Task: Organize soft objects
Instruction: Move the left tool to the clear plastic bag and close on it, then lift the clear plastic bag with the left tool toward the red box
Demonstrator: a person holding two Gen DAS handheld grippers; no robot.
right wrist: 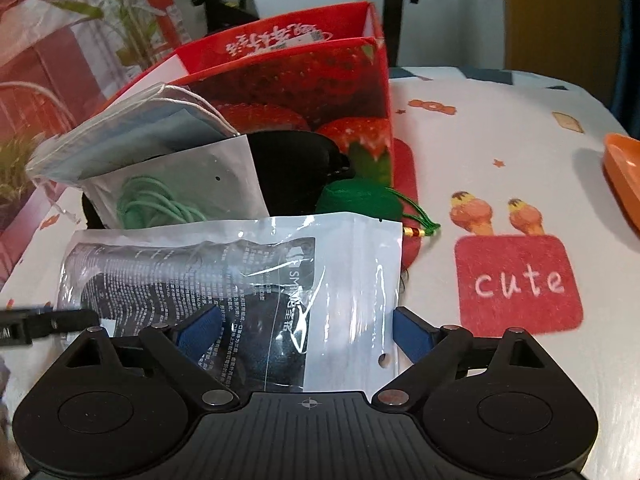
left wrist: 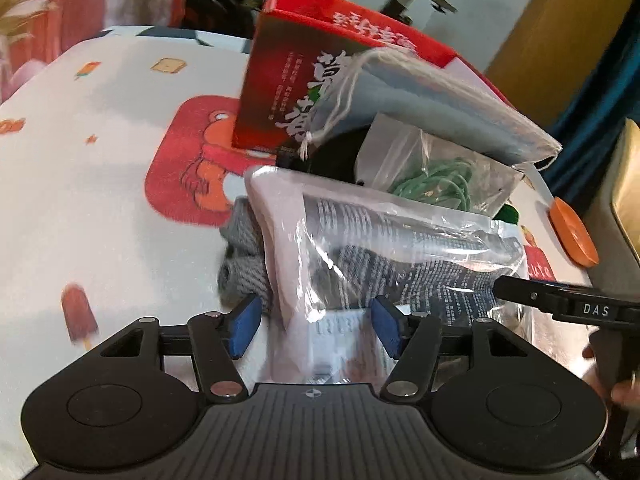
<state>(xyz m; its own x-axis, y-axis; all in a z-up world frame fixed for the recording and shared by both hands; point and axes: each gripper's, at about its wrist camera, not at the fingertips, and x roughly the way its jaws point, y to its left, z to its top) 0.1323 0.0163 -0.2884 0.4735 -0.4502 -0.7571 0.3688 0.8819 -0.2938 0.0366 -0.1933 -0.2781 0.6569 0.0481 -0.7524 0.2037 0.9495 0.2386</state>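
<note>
Nearest both cameras lay a clear plastic pouch [right wrist: 248, 292] with dark printed contents, flat on the table [right wrist: 500, 148] at the front of a pile of soft things. Both grippers straddled it. In the left wrist view the left gripper [left wrist: 314, 330] had its jaws partly apart, blue pads on either side of the pouch's near end; whether they pressed it I cannot tell. In the right wrist view the right gripper [right wrist: 304, 334] had its jaws wide, one pad under the plastic, the other just clear of the pouch's edge. A grey knit piece [left wrist: 244, 256] lay beside the pouch. Behind the pouch came a bag [right wrist: 176, 184] of green cord, a black item [right wrist: 296, 168], a green tassel [right wrist: 360, 200] and blue masks [right wrist: 132, 132], leaning on a red strawberry box [right wrist: 320, 80]. An orange dish [right wrist: 624, 168] sat near the table's edge, well apart from the pile. The tablecloth showed a red "cute" patch [right wrist: 520, 284].
</note>
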